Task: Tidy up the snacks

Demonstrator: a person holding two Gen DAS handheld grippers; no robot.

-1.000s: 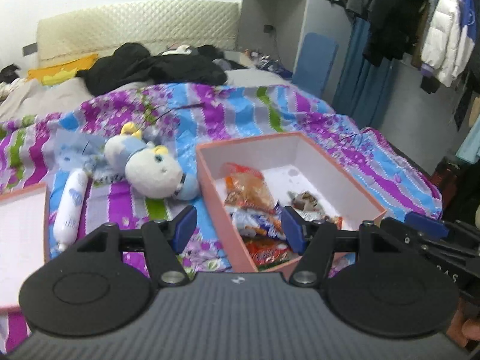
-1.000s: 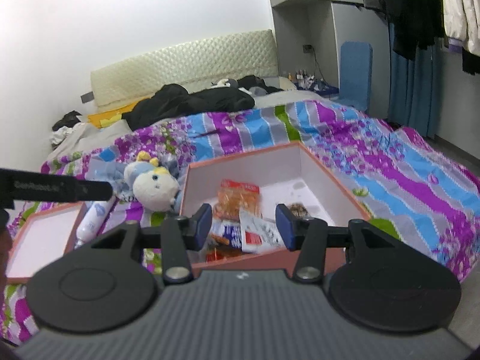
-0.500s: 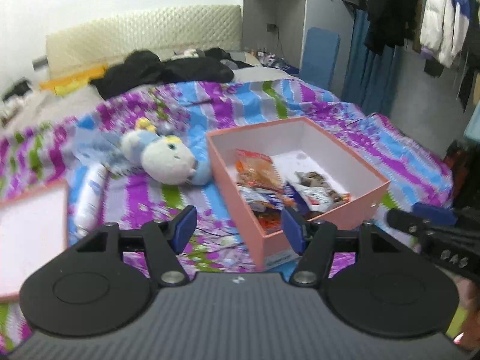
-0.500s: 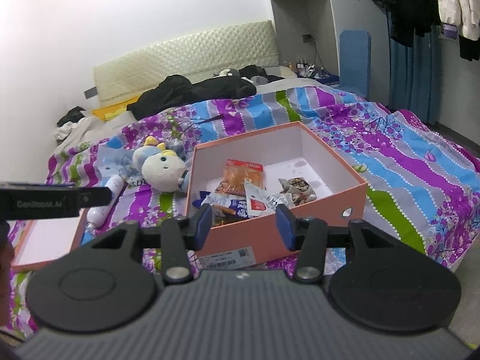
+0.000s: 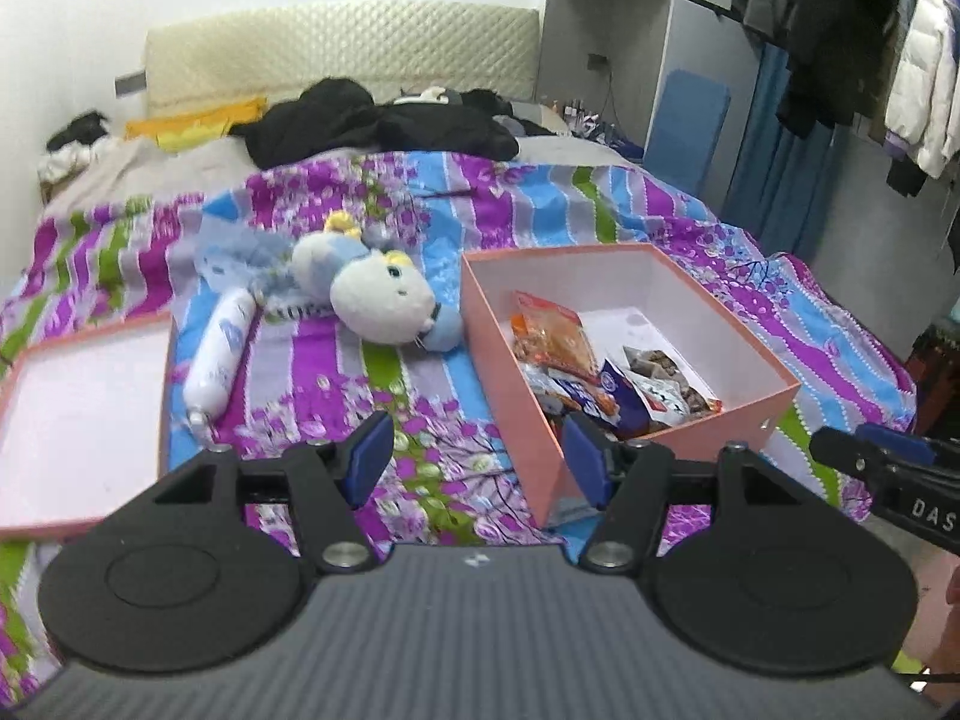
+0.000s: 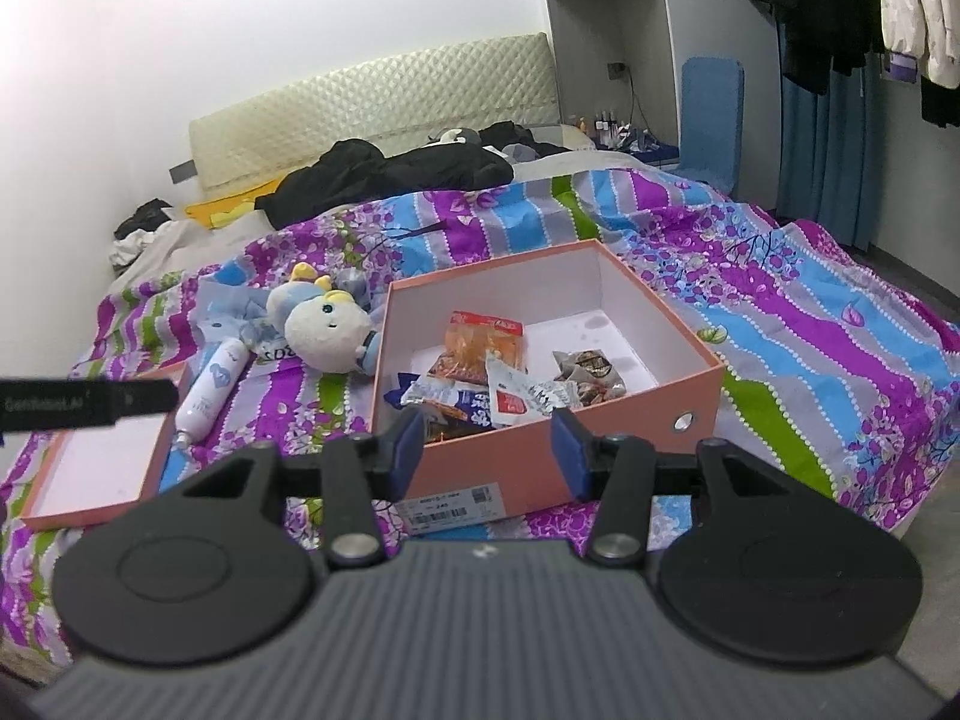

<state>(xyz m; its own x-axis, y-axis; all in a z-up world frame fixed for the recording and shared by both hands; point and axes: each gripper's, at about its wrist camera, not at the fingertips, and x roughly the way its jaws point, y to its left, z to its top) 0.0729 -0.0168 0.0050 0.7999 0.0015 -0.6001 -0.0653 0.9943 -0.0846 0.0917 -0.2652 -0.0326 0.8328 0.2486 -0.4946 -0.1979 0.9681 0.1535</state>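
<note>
I have both grippers over the bed's near edge, empty. My left gripper (image 5: 477,453) has its fingers apart, with nothing between them; my right gripper (image 6: 487,450) likewise, a bit narrower. The snacks (image 6: 489,369) lie heaped in the pink box (image 6: 558,462) on the quilt (image 6: 810,348), with the lid (image 5: 78,408) and plush (image 5: 384,300) to its left

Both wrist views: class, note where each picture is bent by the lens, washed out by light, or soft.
Left wrist view: fisheye bends the cabinet edges, the plush toy and quilt look slightly soft, and the wall is bright but not blown out. Right wrist view: the wall at upper left is washed out white, corners darken, and the pink box and snack packets are sharp.
</note>
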